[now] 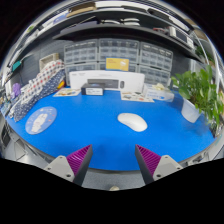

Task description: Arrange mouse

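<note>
A white computer mouse (132, 121) lies on a blue mat (95, 125) that covers the table, to the right of its middle. My gripper (114, 160) hangs above the table's front edge, well short of the mouse. Its two fingers with magenta pads (80, 157) stand wide apart, open, with nothing between them. The mouse is beyond the fingers and a little right of them.
A clear round dish (41, 120) rests on the mat at the left. A white device (102, 82) and papers sit along the back edge. Storage drawers (110, 54) line the wall behind. A green plant (203, 90) stands at the right.
</note>
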The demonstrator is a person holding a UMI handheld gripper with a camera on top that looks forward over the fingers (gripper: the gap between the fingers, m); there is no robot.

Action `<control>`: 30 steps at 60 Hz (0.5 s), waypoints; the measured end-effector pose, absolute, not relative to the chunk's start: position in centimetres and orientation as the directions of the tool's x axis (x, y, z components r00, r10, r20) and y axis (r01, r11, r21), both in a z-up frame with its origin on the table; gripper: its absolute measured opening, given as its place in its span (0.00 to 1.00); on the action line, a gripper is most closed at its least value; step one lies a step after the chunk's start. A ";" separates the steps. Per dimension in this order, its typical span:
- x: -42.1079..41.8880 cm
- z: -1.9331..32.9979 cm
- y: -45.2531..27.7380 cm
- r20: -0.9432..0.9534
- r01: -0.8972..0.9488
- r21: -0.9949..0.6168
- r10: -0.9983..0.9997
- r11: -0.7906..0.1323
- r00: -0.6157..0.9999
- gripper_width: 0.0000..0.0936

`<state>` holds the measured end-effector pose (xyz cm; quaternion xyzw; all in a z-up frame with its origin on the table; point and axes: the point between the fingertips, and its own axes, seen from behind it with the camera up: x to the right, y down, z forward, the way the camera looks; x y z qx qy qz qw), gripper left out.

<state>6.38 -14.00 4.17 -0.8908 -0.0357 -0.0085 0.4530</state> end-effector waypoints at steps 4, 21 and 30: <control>8.6 3.3 -12.7 0.051 0.057 -0.802 0.027 -0.594 0.998 0.93; 14.6 1.1 -4.8 0.067 0.033 -0.802 -0.034 -0.596 0.997 0.92; 15.9 0.2 -0.7 0.051 0.019 -0.792 -0.034 -0.610 0.998 0.93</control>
